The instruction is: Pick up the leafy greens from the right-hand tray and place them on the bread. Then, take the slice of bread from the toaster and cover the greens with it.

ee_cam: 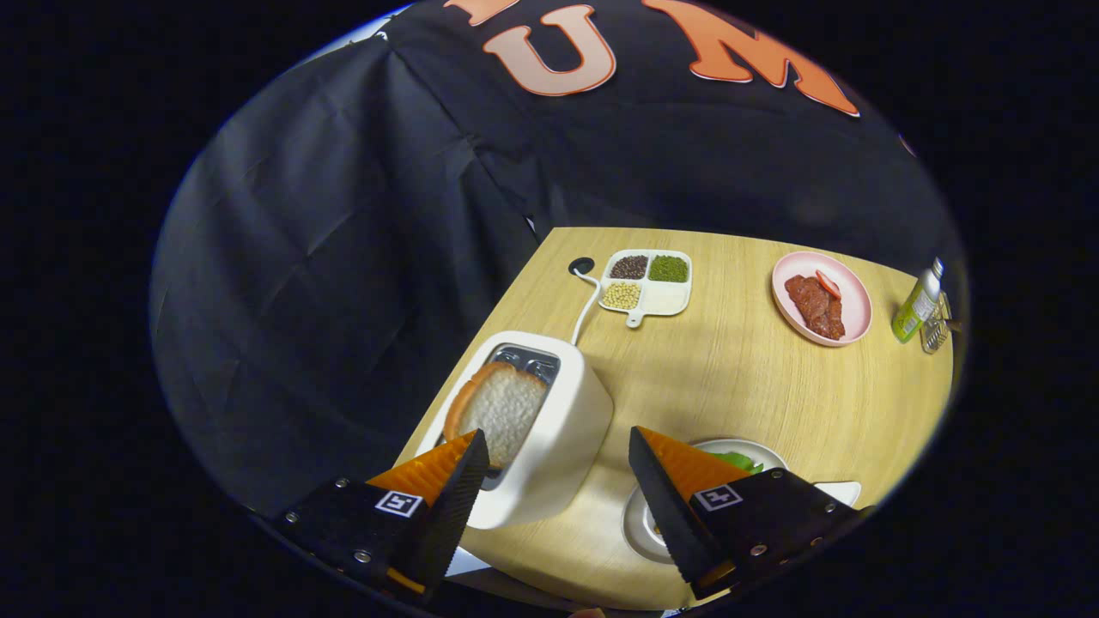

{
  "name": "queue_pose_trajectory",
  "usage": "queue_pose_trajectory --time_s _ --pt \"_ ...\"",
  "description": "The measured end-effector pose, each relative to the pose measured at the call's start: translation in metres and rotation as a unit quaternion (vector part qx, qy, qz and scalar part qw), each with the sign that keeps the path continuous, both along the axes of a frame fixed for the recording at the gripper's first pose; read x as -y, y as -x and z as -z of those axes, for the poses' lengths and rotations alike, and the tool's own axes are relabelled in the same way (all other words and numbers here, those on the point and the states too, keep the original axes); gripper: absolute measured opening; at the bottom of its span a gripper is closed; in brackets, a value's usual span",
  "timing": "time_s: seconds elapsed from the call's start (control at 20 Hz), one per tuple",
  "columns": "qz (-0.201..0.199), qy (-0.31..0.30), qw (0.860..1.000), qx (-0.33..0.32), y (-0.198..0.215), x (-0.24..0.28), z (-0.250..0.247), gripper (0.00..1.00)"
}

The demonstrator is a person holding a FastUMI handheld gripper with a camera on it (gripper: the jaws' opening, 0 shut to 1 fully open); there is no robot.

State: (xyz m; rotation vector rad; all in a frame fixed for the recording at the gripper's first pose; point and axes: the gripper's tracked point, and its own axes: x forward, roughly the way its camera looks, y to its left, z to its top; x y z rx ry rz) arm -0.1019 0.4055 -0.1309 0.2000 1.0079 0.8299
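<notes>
A white toaster (549, 429) stands on the wooden table just ahead of my fingers, a slice of bread (500, 410) sticking up out of its slot. My gripper (554, 468) hangs open above the toaster's near end, nothing between its fingers. The left finger (446, 485) sits just below the bread slice. Behind the right finger (678, 489) lies a white plate (640, 524) with leafy greens (740, 462) showing past the fingertip; whatever lies under the greens is hidden by the finger.
A white divided tray (648, 300) with beans and seeds sits at the far side, beside the toaster's cord (585, 313) and its table socket (581, 266). A pink plate (850, 300) with meat slices lies far right. A green bottle (917, 305) stands at the right edge.
</notes>
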Motion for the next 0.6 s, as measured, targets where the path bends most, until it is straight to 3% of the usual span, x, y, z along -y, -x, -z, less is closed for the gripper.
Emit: queue_pose_trajectory --time_s 0.45,0.55,0.6 --pt "-0.032 0.045 0.998 -0.004 0.003 -0.065 -0.02 0.92" --pt "-0.038 0.061 0.997 -0.013 0.006 -0.072 -0.012 0.89" --pt "-0.04 0.071 0.997 -0.016 0.006 -0.073 -0.006 0.83"
